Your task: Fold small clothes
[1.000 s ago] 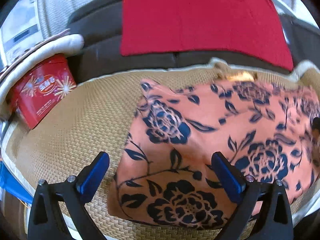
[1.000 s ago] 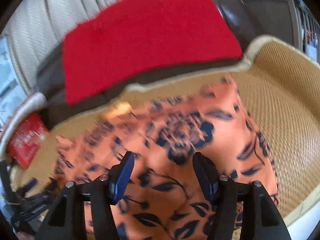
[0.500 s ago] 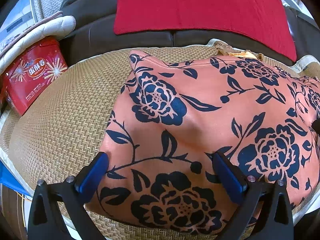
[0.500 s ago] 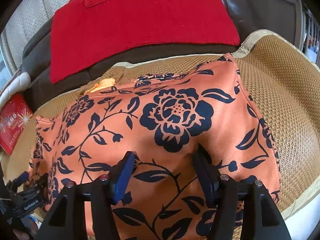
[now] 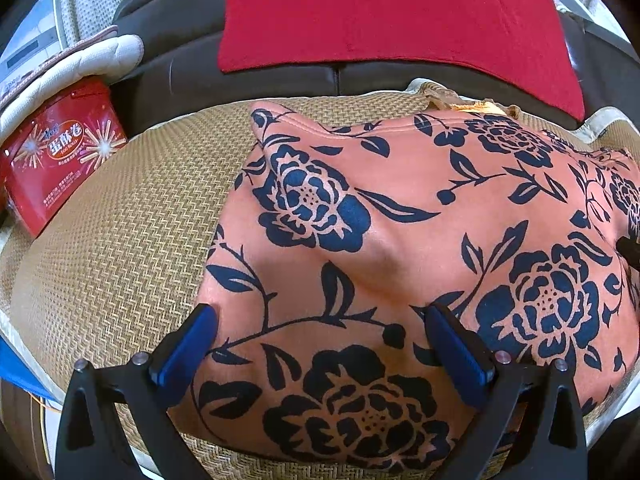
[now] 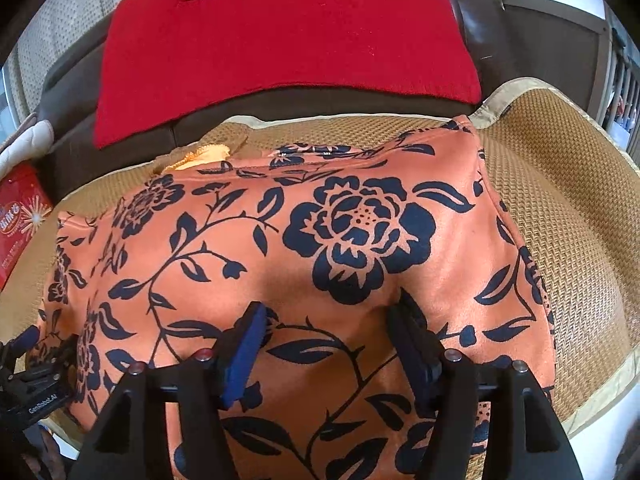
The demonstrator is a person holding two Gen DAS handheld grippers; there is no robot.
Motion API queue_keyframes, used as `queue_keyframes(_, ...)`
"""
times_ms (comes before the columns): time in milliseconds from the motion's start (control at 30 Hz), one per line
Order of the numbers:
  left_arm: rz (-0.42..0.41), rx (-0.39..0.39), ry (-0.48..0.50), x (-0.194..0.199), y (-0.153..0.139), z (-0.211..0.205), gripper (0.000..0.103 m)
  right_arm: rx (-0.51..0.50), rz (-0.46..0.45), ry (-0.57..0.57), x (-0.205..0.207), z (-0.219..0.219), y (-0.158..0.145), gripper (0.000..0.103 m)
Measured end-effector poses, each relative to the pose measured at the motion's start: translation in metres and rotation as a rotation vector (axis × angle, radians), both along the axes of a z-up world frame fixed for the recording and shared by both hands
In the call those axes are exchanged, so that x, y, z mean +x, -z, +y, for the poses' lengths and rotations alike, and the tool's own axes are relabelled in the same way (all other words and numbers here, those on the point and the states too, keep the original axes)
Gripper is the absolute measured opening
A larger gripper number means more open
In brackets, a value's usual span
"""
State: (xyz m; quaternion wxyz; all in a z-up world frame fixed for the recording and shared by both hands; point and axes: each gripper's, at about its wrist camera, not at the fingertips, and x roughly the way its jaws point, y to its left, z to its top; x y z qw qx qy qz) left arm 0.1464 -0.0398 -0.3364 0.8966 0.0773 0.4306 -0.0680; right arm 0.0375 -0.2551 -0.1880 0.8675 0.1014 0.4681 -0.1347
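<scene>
An orange garment with dark blue flowers [image 5: 400, 248] lies spread on a woven tan mat [image 5: 120, 240]; it also fills the right wrist view [image 6: 320, 248]. My left gripper [image 5: 320, 316] is open, low over the garment's near left part, its fingertips pressing into the cloth. My right gripper [image 6: 330, 312] is open, low over the garment's near right part, fingertips sunk into the cloth. The left gripper also shows at the left edge of the right wrist view [image 6: 24, 352]. A yellow-orange bit of cloth [image 6: 204, 156] peeks out at the garment's far edge.
A red cloth [image 5: 392, 12] lies on the dark brown sofa back [image 5: 168, 72] behind the mat. A red snack tin [image 5: 60, 156] and a white padded cushion [image 5: 80, 64] sit at the far left. The mat's beige border [image 6: 600, 384] runs near right.
Both grippers moved forward and down onto the garment, which now fills both views. Both stay open, fingertips now pressing into the cloth.
</scene>
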Motion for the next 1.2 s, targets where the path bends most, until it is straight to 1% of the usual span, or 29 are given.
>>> queue_keyframes(67,-0.004,-0.016,-0.004,-0.001,0.001,0.002,0.103,0.001,0.000,-0.004,0.000,0.000,0.000,0.068)
queue_keyframes(100,0.007,-0.016,0.002,-0.001,0.001,0.004,0.103,0.010,-0.001,-0.008,-0.001,-0.001,-0.002,0.068)
queue_keyframes(167,0.042,0.002,0.025,-0.002,-0.005,0.004,0.103,0.062,-0.018,-0.009,-0.005,-0.008,-0.008,0.067)
queue_keyframes(200,0.044,0.009,0.031,-0.003,-0.008,0.005,0.103,0.103,-0.047,0.000,-0.010,-0.016,-0.013,0.066)
queue_keyframes(233,0.026,0.021,0.030,-0.006,-0.013,0.006,0.103,0.122,-0.075,0.019,-0.016,-0.022,-0.018,0.066)
queue_keyframes(267,-0.005,0.032,0.019,-0.009,-0.019,0.008,0.103,0.119,-0.109,0.060,-0.025,-0.032,-0.024,0.066)
queue_keyframes(300,-0.056,0.035,0.003,-0.015,-0.028,0.011,0.103,0.115,-0.128,0.087,-0.031,-0.039,-0.028,0.066)
queue_keyframes(367,-0.105,-0.004,0.003,-0.022,-0.039,0.016,0.103,0.150,-0.159,0.135,-0.042,-0.057,-0.032,0.066)
queue_keyframes(400,-0.112,-0.012,0.004,-0.023,-0.040,0.016,0.103,0.198,-0.161,0.150,-0.046,-0.066,-0.030,0.066)
queue_keyframes(433,-0.103,-0.003,0.005,-0.022,-0.038,0.015,0.103,0.236,-0.152,0.158,-0.048,-0.073,-0.026,0.066)
queue_keyframes(467,-0.074,0.023,0.005,-0.019,-0.031,0.012,0.103,0.269,-0.132,0.166,-0.049,-0.078,-0.020,0.065)
queue_keyframes(500,-0.020,0.057,0.005,-0.014,-0.020,0.008,0.103,0.293,-0.096,0.167,-0.049,-0.081,-0.011,0.064)
queue_keyframes(533,0.049,0.071,0.007,-0.008,-0.007,0.005,0.103,0.311,-0.058,0.159,-0.045,-0.084,-0.004,0.061)
queue_keyframes(567,0.090,0.062,0.006,-0.005,0.001,0.005,0.103,0.316,-0.041,0.154,-0.045,-0.086,0.000,0.059)
queue_keyframes(600,0.088,0.048,-0.005,-0.005,0.000,0.006,0.103,0.316,-0.053,0.152,-0.047,-0.087,-0.003,0.059)
queue_keyframes(667,0.074,0.033,0.006,-0.006,-0.009,0.008,0.103,0.362,-0.091,0.161,-0.057,-0.095,-0.012,0.059)
queue_keyframes(733,0.048,0.009,0.019,-0.008,-0.019,0.011,0.103,0.406,-0.137,0.194,-0.070,-0.105,-0.019,0.059)
queue_keyframes(800,0.022,-0.031,0.021,-0.016,-0.032,0.014,0.103,0.490,-0.179,0.225,-0.085,-0.118,-0.025,0.059)
queue_keyframes(867,0.002,-0.100,0.044,-0.022,-0.048,0.021,0.103,0.581,-0.205,0.243,-0.100,-0.126,-0.027,0.060)
queue_keyframes(900,-0.005,-0.123,0.051,-0.024,-0.054,0.025,0.103,0.625,-0.213,0.249,-0.108,-0.127,-0.028,0.061)
queue_keyframes(967,-0.014,-0.162,0.066,-0.022,-0.067,0.030,0.103,0.685,-0.211,0.275,-0.124,-0.130,-0.025,0.061)
queue_keyframes(1033,-0.008,-0.183,0.069,-0.017,-0.074,0.038,0.103,0.732,-0.192,0.296,-0.132,-0.130,-0.019,0.061)
queue_keyframes(1133,0.013,-0.181,0.035,-0.008,-0.066,0.049,0.103,0.760,-0.155,0.322,-0.137,-0.125,-0.007,0.061)
queue_keyframes(1200,0.060,-0.182,0.008,-0.004,-0.053,0.053,0.103,0.763,-0.151,0.337,-0.133,-0.124,-0.001,0.061)
